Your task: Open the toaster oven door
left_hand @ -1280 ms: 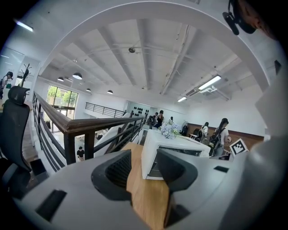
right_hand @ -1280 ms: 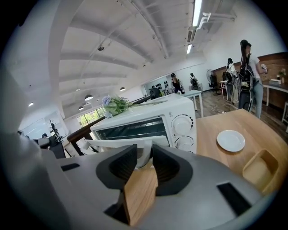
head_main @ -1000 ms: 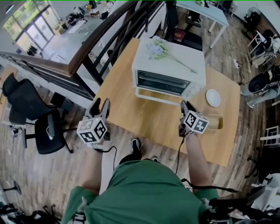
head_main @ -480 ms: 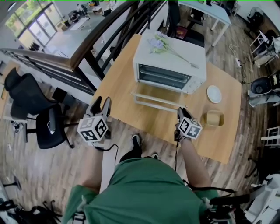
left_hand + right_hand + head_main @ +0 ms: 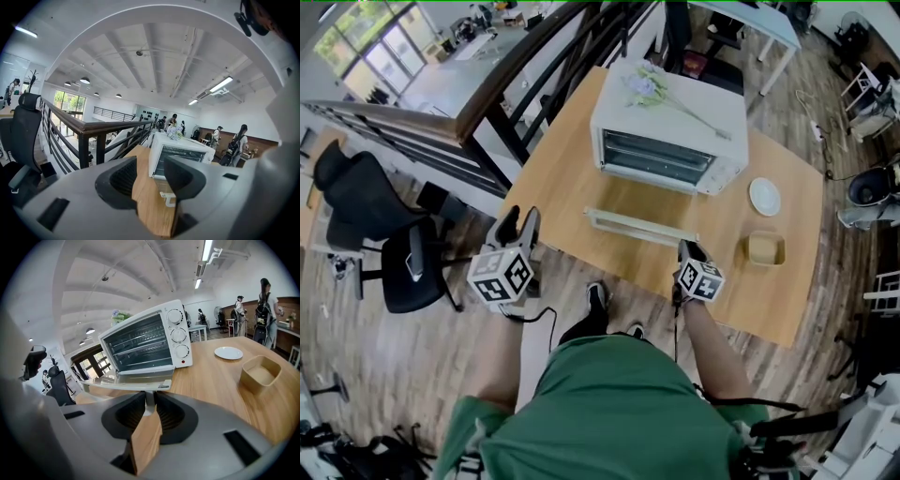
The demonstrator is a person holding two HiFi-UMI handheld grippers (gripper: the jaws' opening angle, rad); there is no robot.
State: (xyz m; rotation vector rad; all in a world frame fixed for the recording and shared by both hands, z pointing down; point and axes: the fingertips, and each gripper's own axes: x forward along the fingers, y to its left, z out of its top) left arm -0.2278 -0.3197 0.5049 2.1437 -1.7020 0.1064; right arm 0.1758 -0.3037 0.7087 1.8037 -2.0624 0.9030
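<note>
Bearing toaster oven (image 5: 670,117): table (image 5: 567,192) beside railing (image 5: 511,75).

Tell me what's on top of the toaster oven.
A sprig of pale flowers lies on the toaster oven, stem pointing right. Nothing else shows there; the roof beneath the blooms is covered.

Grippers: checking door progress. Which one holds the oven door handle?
The right gripper: its jaws, closing just now, clamp the handle; the left gripper is open, empty.

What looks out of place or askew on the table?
Only the flowers lying loose on top of the oven, an odd spot above heat. The door is open and level; plate and box sit upright, nothing spilled.
</note>
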